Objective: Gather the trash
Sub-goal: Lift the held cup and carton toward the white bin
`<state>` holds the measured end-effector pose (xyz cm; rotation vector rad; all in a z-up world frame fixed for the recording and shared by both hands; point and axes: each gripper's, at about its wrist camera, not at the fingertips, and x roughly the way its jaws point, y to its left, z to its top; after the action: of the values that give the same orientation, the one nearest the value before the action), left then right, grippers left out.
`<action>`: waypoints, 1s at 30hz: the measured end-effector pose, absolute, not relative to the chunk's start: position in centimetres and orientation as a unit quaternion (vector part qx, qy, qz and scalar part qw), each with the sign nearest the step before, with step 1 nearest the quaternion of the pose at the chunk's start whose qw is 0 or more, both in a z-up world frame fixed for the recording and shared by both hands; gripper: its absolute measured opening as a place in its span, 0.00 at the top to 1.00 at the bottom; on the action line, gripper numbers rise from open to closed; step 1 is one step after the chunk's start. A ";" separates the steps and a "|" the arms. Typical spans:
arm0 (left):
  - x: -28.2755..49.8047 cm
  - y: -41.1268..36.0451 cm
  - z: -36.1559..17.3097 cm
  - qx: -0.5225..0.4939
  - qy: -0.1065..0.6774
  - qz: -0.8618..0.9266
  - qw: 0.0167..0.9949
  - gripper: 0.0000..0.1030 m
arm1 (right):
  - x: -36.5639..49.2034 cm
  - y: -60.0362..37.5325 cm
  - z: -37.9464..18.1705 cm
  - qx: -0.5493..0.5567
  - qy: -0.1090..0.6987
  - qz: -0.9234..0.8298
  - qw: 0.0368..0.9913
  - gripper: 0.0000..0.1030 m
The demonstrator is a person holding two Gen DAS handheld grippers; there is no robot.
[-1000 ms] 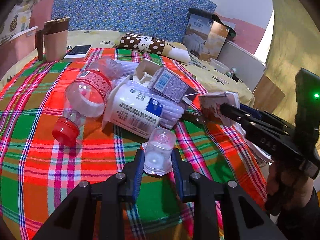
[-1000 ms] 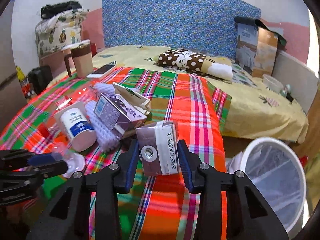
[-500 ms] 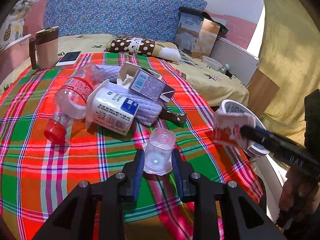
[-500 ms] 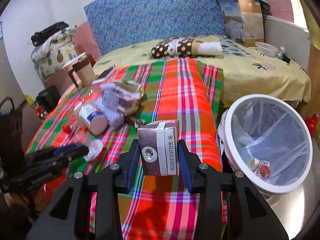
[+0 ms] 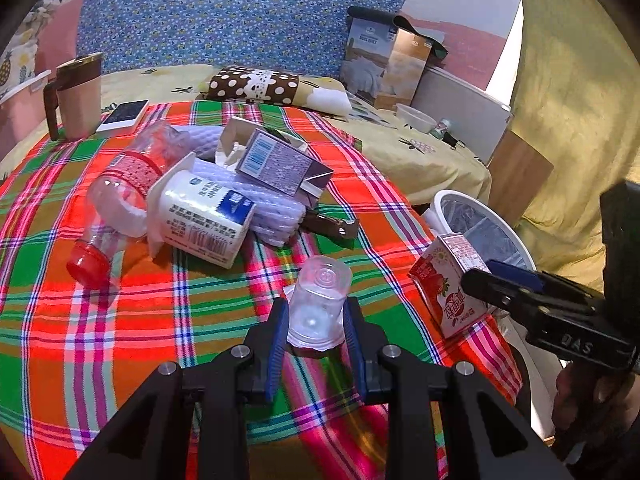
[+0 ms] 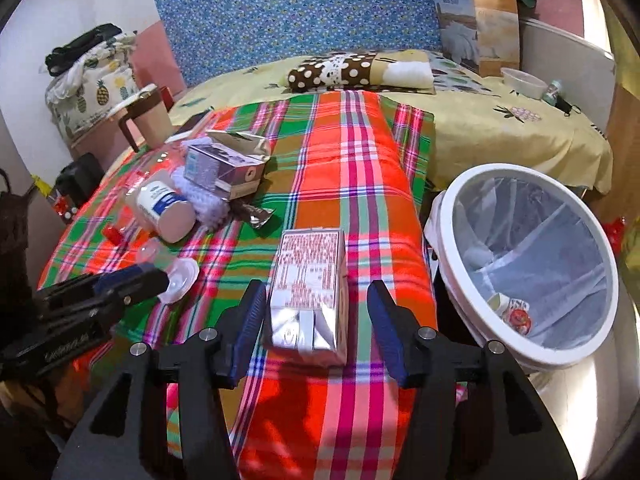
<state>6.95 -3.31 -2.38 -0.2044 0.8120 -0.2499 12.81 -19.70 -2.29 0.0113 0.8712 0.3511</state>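
My left gripper [image 5: 316, 328] is shut on a clear plastic cup [image 5: 318, 304], held just above the plaid cloth. My right gripper [image 6: 316, 312] is open. The strawberry milk carton [image 6: 308, 292] lies between its spread fingers, tilted and no longer clamped; it also shows in the left wrist view [image 5: 448, 284], at the cloth's right edge. The white trash bin [image 6: 528, 264] with a clear liner stands on the floor right of the bed and holds some trash [image 6: 512, 312]. A pile of trash sits further back: a clear bottle with red cap [image 5: 116, 200], a white container [image 5: 204, 220], a purple carton [image 5: 280, 164].
A brown mug [image 5: 76, 96] and a phone [image 5: 124, 114] sit at the cloth's far left. A dotted pillow [image 5: 256, 86] lies behind on the yellow sheet. A dark wrapper [image 5: 328, 226] lies beside the pile. Boxes [image 5: 388, 64] lean at the back right.
My right gripper has opened and the carton has tipped forward between its fingers, close beside the bin. My left gripper keeps its hold on the cup.
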 end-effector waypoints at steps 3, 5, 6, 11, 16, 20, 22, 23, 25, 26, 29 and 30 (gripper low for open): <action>7.3 -3.7 -2.4 -0.094 0.394 -0.125 0.906 0.73 | 13.1 -19.7 -2.6 0.003 0.423 0.166 0.891 0.62; 7.5 -4.0 -2.5 -0.091 0.394 -0.127 0.906 0.73 | 13.0 -19.7 -2.7 0.000 0.426 0.165 0.890 0.62; 7.6 -4.1 -2.6 -0.090 0.395 -0.127 0.905 0.73 | 12.7 -19.8 -2.6 -0.002 0.426 0.164 0.890 0.62; 7.6 -4.7 -2.4 -0.088 0.394 -0.134 0.905 0.73 | 11.8 -20.3 -1.9 0.001 0.417 0.167 0.894 0.62; 7.2 -5.3 -1.4 -0.086 0.382 -0.140 0.909 0.73 | 11.3 -21.0 -0.8 0.013 0.395 0.171 0.903 0.62; 6.8 -5.9 -0.4 -0.084 0.372 -0.146 0.913 0.73 | 10.8 -21.1 -0.4 0.016 0.384 0.176 0.906 0.62; 6.7 -6.2 -0.1 -0.080 0.369 -0.149 0.914 0.73 | 10.7 -21.2 -0.4 0.018 0.381 0.176 0.907 0.62; 6.7 -6.5 0.1 -0.078 0.368 -0.151 0.914 0.73 | 10.6 -21.4 -0.4 0.020 0.380 0.175 0.908 0.62; 6.7 -6.9 0.2 -0.076 0.368 -0.155 0.914 0.73 | 10.6 -21.7 -0.4 0.022 0.379 0.173 0.909 0.62; 6.7 -7.1 0.2 -0.074 0.368 -0.157 0.913 0.73 | 10.5 -22.0 -0.3 0.025 0.377 0.171 0.910 0.62; 6.9 -8.0 0.4 -0.071 0.368 -0.165 0.912 0.73 | 10.6 -22.7 -0.1 0.029 0.372 0.163 0.913 0.62; 7.0 -8.2 0.5 -0.069 0.367 -0.168 0.912 0.73 | 10.6 -23.1 0.0 0.031 0.371 0.159 0.915 0.62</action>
<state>6.97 -8.25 0.53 -0.1415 0.7559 -0.3456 10.60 -23.08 -0.03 0.0634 0.7631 0.3273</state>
